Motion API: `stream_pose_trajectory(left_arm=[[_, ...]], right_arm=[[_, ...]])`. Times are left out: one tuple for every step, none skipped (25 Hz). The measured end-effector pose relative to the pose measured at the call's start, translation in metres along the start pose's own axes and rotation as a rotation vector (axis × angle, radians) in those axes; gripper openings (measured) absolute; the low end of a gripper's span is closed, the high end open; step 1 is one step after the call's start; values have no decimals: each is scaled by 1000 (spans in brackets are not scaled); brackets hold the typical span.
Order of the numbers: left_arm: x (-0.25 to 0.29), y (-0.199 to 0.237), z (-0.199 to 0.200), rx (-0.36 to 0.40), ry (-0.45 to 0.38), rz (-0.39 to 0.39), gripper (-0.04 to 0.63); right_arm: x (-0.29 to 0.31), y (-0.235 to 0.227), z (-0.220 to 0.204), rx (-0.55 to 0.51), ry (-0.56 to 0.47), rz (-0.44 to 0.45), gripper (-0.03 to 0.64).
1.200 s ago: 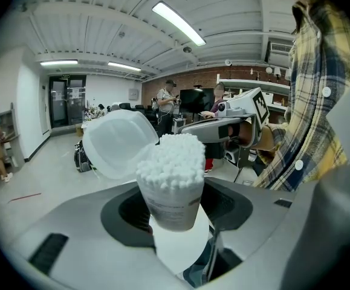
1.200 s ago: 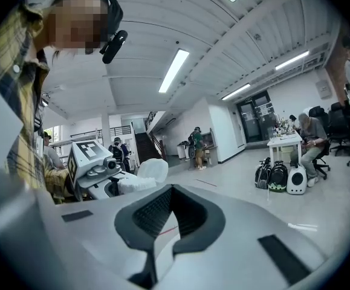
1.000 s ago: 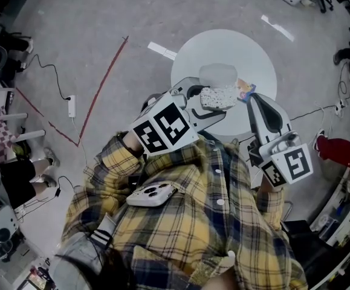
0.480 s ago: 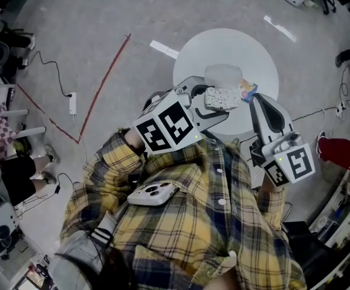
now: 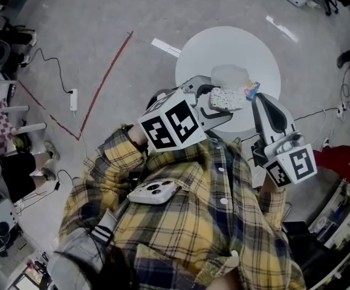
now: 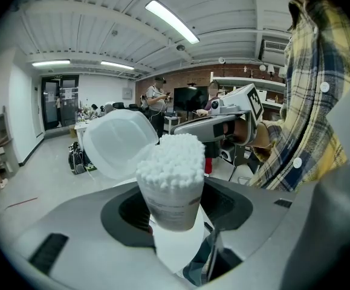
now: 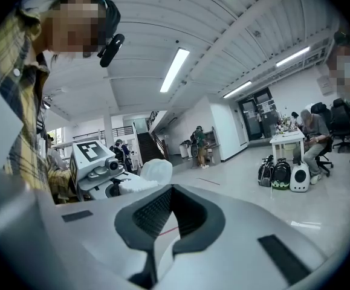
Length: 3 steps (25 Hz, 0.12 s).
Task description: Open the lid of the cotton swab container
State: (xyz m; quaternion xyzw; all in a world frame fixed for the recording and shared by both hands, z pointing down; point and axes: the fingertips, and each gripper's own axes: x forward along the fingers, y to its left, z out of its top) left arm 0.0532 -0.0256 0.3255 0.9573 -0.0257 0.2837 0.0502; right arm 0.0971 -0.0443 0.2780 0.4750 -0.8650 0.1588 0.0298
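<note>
The cotton swab container (image 6: 170,183) is a clear cup packed with white swab heads, held upright between the jaws of my left gripper (image 6: 173,222). Its translucent lid (image 6: 117,144) is swung open and hangs back to the left. In the head view the container (image 5: 226,98) is above the near edge of a round white table (image 5: 193,59), with the lid (image 5: 230,74) beyond it and the left gripper (image 5: 218,109) around it. My right gripper (image 5: 257,99) is just right of the container, shut and empty. From the right gripper (image 7: 156,246) view, the swabs (image 7: 132,186) and lid (image 7: 156,171) show to the left.
A phone (image 5: 152,192) is clipped on the person's plaid shirt. On the grey floor are a red tape line (image 5: 105,80) and a power strip with cable (image 5: 73,99). Desks, bags and other people stand far off in the room (image 7: 295,162).
Both grippers and the container keep their places relative to the table. Only the head view has shifted slightly.
</note>
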Motion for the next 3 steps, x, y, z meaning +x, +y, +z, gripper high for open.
stream_pose_trajectory(left_arm=[[-1, 0, -1, 1, 1, -1, 245], [-1, 0, -2, 2, 2, -2, 245], [-2, 0, -3, 3, 3, -2, 245]], right_arm=[[1, 1, 0, -1, 0, 2, 17], [2, 2, -1, -3, -1, 3, 17], [3, 4, -1, -4, -1, 5, 17]])
